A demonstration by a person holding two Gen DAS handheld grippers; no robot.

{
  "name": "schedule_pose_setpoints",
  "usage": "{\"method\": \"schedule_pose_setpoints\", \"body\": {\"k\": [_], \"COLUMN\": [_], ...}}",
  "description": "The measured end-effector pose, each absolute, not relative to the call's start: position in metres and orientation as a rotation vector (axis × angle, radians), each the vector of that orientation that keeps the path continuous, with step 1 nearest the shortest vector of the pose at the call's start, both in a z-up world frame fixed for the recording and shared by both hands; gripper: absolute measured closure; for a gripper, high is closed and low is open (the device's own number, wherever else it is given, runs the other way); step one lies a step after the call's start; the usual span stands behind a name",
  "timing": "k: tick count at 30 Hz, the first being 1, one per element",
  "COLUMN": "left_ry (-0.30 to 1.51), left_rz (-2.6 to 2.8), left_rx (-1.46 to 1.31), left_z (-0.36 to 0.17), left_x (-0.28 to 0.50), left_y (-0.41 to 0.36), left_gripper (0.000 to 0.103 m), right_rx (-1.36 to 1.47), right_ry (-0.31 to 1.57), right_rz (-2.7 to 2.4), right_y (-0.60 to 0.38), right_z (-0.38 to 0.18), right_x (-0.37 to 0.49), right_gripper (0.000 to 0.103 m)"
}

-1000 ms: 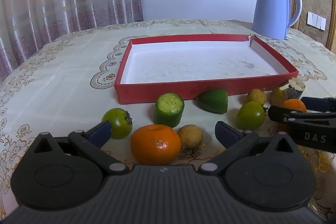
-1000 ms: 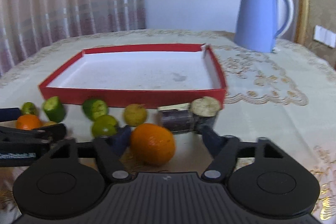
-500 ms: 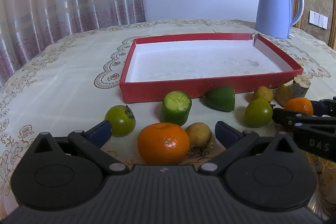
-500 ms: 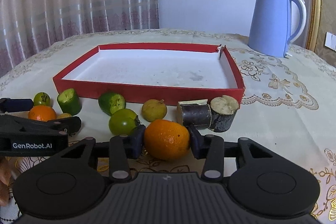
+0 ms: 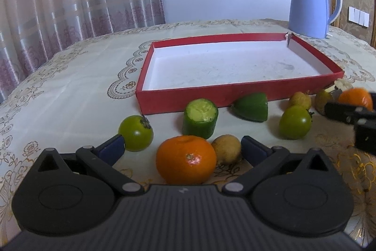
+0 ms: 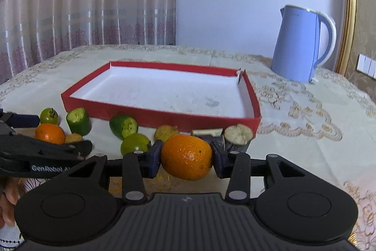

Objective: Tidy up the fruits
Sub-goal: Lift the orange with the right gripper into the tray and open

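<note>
Right gripper [image 6: 186, 160]: its blue pads are pressing both sides of an orange [image 6: 186, 157], holding it just above the cloth, in front of the tray.
Orange: round, glossy, pitted peel, bright and whole.
Left gripper [image 5: 182, 148]: jaws are standing wide, gripping nothing; a second orange [image 5: 186, 159] and a small tan fruit [image 5: 226, 149] are lying between the pads.
Loose fruit: green tomatoes [image 5: 135, 133], a cut cucumber stub [image 5: 200, 117] and a green wedge [image 5: 251, 106] are sitting before the tray.
Tray [image 5: 199, 99]: red walls, white floor, holding nothing.
Kettle [image 6: 299, 44]: blue, standing beyond the tray.
</note>
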State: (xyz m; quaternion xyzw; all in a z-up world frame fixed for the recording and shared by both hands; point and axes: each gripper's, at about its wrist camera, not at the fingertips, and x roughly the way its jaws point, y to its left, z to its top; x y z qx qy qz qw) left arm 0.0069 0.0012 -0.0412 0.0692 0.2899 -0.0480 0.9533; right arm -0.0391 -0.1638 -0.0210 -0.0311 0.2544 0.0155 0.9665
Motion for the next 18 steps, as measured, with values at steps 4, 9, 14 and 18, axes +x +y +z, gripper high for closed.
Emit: {"method": "schedule_pose_setpoints", "body": {"k": [4, 9, 14, 18], "left_ry": [0.593, 0.599, 0.603, 0.606], "left_rz": [-0.093, -0.095, -0.097, -0.098], "left_rx": [0.139, 0.13, 0.121, 0.116], "left_z": [-0.042, -0.043, -0.043, -0.044], "left_x": [0.007, 0.008, 0.009, 0.01], "left_y": [0.001, 0.003, 0.004, 0.005], "left_gripper": [0.0, 0.0, 0.0, 0.0], "right_rx": [-0.069, -0.068, -0.056, -0.058], "right_ry": [0.477, 0.456, 0.444, 0.45], "right_rz": [0.026, 0.01, -0.003, -0.023], "right_y": [-0.164, -0.167, -0.173, -0.179], "right_z": [-0.012, -0.006, 0.0, 0.002], "right_x": [-0.038, -0.028, -0.007, 0.02], "right_gripper": [0.06, 0.06, 0.06, 0.06]}}
